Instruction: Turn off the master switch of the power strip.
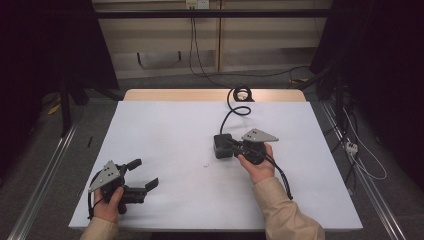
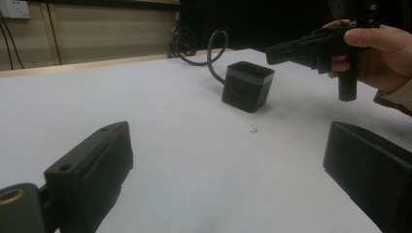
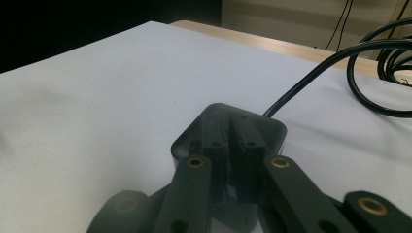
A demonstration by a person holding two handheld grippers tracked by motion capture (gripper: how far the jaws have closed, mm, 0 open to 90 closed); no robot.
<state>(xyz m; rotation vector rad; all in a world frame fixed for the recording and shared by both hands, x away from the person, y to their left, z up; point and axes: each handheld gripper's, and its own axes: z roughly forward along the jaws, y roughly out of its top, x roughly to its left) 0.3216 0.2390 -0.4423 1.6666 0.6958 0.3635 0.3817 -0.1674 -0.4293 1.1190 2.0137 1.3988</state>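
A black cube-shaped power socket (image 1: 220, 149) (image 2: 247, 87) (image 3: 271, 130) stands near the middle of the white table (image 1: 165, 125), with its black cable (image 1: 235, 107) (image 2: 209, 53) (image 3: 316, 73) running to a coil at the far edge. My right gripper (image 1: 231, 145) (image 2: 270, 52) (image 3: 232, 121) hovers just over the cube's top, jaws shut together with nothing between them. At the near left my left gripper (image 1: 145, 174) (image 2: 228, 131) lies low over the table, open and empty, pointing toward the cube.
The coiled cable (image 1: 242, 93) lies on the wooden strip (image 1: 175, 95) at the table's far edge. A small dark speck (image 1: 205, 165) (image 2: 253, 129) sits on the sheet between the grippers. More cables trail on the floor at the right (image 1: 360, 155).
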